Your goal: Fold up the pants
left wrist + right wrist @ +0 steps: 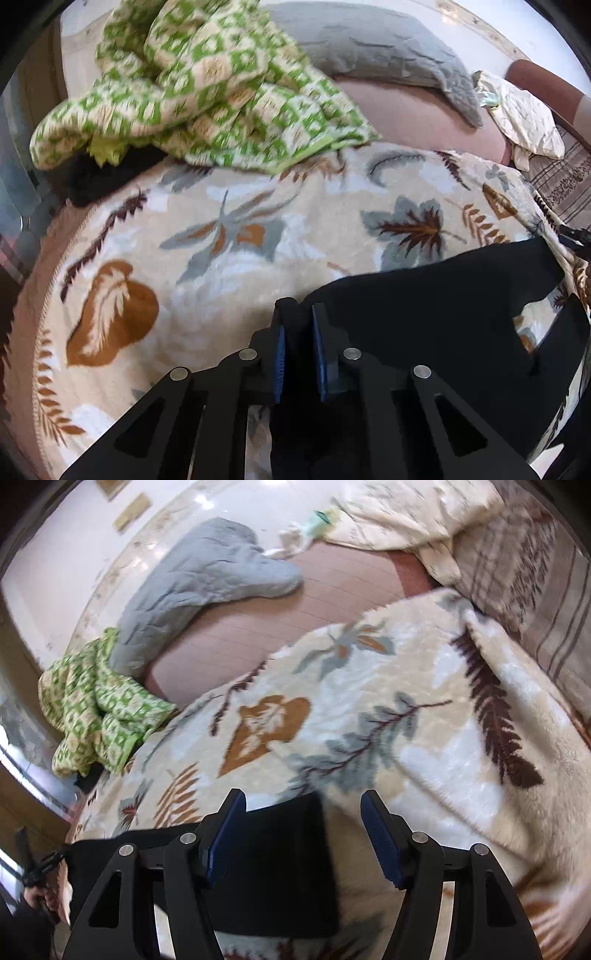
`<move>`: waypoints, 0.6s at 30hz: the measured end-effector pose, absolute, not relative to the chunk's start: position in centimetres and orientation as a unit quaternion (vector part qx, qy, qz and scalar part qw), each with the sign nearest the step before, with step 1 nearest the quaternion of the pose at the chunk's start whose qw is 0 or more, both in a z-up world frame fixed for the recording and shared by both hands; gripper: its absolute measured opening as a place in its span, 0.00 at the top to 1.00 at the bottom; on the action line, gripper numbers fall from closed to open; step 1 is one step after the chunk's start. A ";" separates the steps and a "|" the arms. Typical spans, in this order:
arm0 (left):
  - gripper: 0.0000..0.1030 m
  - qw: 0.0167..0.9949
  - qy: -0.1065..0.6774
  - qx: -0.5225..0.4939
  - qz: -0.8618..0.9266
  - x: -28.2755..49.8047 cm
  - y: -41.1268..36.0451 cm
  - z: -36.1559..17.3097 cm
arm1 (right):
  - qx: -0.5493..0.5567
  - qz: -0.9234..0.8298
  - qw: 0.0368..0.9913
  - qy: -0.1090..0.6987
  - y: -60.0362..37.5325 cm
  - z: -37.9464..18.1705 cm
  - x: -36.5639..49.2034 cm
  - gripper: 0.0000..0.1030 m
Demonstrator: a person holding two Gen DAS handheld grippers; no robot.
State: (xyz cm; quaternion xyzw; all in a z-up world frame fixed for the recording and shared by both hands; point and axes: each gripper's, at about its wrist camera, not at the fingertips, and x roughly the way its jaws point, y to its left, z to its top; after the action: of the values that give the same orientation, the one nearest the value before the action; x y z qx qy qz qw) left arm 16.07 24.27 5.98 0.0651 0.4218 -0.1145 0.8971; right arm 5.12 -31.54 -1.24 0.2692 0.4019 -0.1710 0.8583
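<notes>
Across the leaf-patterned blanket (369, 716) lay the black pants (443, 302), limp and light by our judgement, best taken at a hem corner, our left gripper (299, 314) pinching their edge and our right gripper (303, 805) spread wide above them.

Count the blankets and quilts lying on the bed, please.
3: leaf-print blanket under the black pants; green checked quilt bunched at its far left corner; grey quilt beyond, near the wall. Others may be hidden.
</notes>
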 end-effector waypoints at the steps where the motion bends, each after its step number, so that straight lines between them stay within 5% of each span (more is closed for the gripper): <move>1: 0.89 0.898 0.418 0.068 -0.116 16.0 23.9 6.3 | 0.287 -0.173 0.853 0.400 -32.3 -1.5 5.1 0.35; 8: 0.92 0.907 0.410 0.063 -0.074 15.8 23.1 6.7 | 0.356 -0.129 0.828 0.415 -34.1 -3.1 6.2 0.39; 18: 0.92 0.910 0.406 0.061 -0.051 16.0 22.4 6.8 | 0.317 -0.129 0.813 0.470 -33.4 -6.4 9.5 0.73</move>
State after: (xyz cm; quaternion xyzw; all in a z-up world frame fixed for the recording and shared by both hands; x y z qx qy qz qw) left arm 16.05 22.38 6.77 0.0607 0.4065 -0.0512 0.9102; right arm 9.51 -33.36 -6.44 0.3168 0.4704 -0.1290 0.8135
